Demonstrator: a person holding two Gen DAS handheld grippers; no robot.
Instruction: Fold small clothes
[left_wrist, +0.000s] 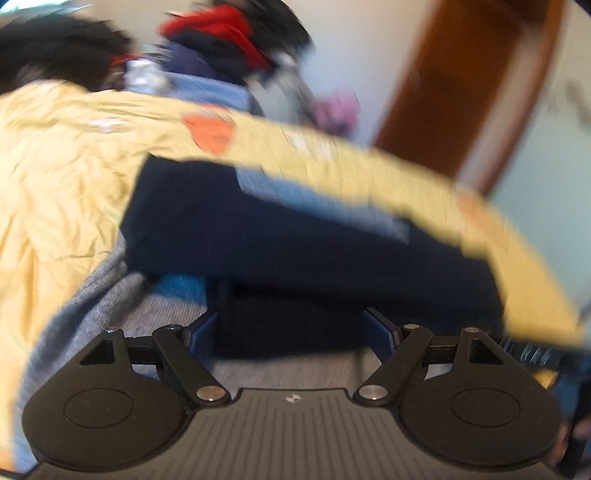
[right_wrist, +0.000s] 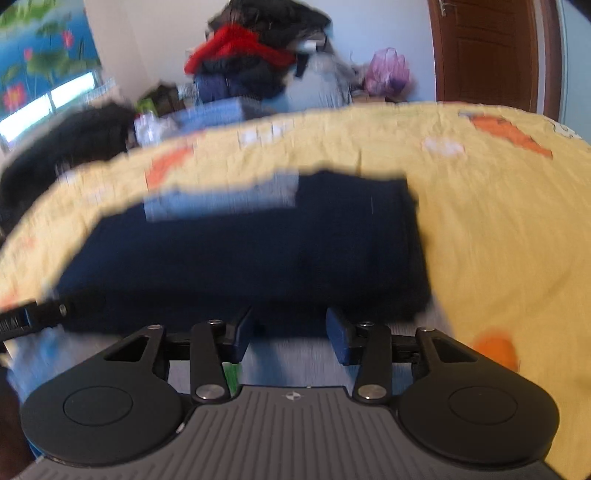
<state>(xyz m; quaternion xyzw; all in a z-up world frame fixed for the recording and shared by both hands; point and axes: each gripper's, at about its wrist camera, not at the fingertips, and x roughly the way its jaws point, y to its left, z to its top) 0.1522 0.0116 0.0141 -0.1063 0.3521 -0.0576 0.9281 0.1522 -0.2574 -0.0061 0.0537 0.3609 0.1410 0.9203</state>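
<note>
Two views: both wrist cameras are showing heavy motion blur.
Left hand-held gripper (left_wrist: 290, 326): jaws are standing wide apart, gripping nothing; the near edge of the navy garment (left_wrist: 295, 240) is lying between the blue fingertips (left_wrist: 202, 330), contact not resolvable.
Right hand-held gripper (right_wrist: 290, 334): jaws are standing parted with a clear gap, gripping nothing; the blue fingertips (right_wrist: 341, 338) are sitting just at the near edge of the navy garment (right_wrist: 240, 254).
Navy garment, location: lying flat as a folded dark rectangle on the yellow bedsheet (right_wrist: 498, 229), directly ahead of both grippers.
Light blue patch (right_wrist: 221, 199): showing on the far side of the navy garment; whether it is a label or a second cloth, cannot tell.
Grey knit cloth (left_wrist: 92, 295): lying under the garment's near left corner in the left view, with a bright blue piece (left_wrist: 181, 290) beside it.
Yellow bedsheet, detail: wrinkled, carrying orange carrot prints (right_wrist: 509, 134) and white shapes.
Clothes pile (right_wrist: 255, 62): sitting beyond the bed's far edge, red and dark items heaped together.
Pink plastic bag (right_wrist: 388, 72): resting right of the pile, near the wall.
Brown door (right_wrist: 487, 51): standing at far right.
Floral picture (right_wrist: 40, 55): hanging far left.
</note>
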